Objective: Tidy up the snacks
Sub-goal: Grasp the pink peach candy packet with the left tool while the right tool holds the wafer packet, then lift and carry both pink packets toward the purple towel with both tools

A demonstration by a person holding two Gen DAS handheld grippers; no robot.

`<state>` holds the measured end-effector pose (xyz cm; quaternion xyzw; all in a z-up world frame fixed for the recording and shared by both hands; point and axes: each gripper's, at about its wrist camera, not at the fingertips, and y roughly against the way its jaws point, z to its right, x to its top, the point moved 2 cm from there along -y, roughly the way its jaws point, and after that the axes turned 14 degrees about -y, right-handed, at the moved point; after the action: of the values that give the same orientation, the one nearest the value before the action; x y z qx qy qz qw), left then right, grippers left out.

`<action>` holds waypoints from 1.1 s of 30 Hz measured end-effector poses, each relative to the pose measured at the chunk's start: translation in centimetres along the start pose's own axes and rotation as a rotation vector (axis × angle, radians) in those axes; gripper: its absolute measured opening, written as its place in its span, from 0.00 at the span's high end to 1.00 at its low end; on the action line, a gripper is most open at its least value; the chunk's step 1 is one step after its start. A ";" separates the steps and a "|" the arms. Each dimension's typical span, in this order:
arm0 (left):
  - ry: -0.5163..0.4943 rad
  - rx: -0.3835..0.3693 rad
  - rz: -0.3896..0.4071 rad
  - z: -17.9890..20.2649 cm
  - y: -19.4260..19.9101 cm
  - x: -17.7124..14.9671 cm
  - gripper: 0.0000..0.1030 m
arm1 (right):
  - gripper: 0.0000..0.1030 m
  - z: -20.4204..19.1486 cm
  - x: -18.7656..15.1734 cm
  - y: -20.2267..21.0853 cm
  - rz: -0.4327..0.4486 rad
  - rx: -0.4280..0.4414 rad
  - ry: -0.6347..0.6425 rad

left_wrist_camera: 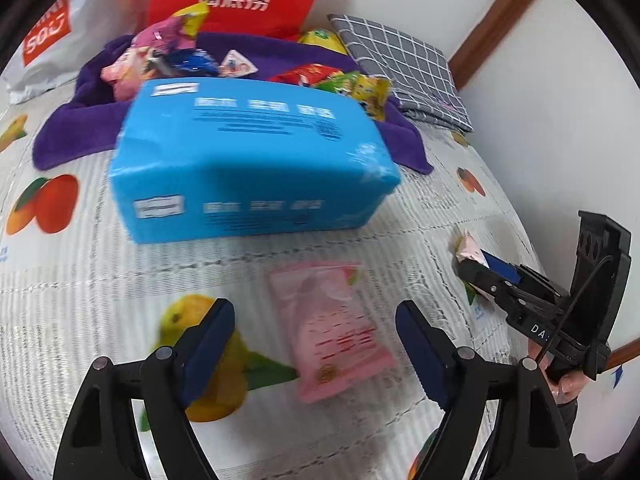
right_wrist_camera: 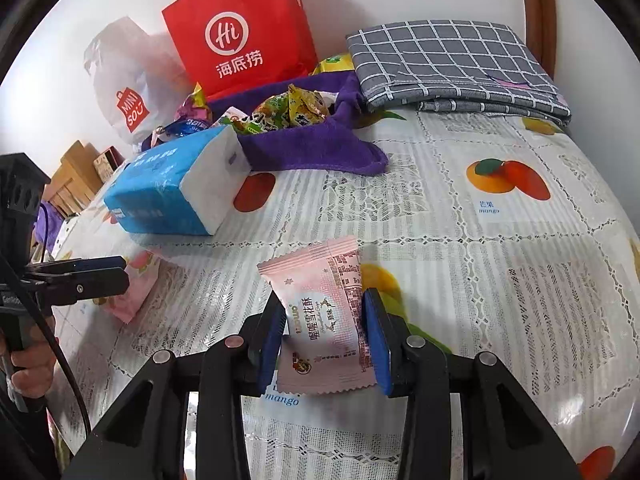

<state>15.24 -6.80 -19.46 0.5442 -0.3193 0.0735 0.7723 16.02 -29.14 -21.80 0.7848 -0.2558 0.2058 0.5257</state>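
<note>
Right claw grips my pink snowflake-crisp packet for sorting; left claw hangs released over a second pink packet, frame center.

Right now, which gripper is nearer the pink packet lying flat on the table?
Left. The left gripper hangs open directly over the flat pink packet; the right gripper, off to its right, is shut on another pink snack packet.

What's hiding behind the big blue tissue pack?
Behind the blue tissue pack lies a purple towel with a heap of snack packets on it, then a red paper bag at the wall. The pack covers the towel's near part, so anything there is hidden.
</note>
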 end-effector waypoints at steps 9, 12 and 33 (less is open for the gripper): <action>-0.159 0.255 -0.043 3.5 -1.4 0.3 0.40 | 0.62 -0.1 -0.1 0.0 0.002 -0.015 0.013; -0.183 0.284 -0.035 3.8 -1.3 0.2 0.59 | 0.62 -0.1 -0.1 0.0 0.002 -0.020 0.017; -0.083 0.349 0.070 -2.5 2.1 -3.4 0.60 | 0.62 0.3 0.1 0.1 -0.002 0.002 -0.013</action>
<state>12.65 -2.99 -20.26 0.6609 -0.3522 0.1321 0.6494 16.07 -29.42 -21.76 0.7867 -0.2583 0.2006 0.5235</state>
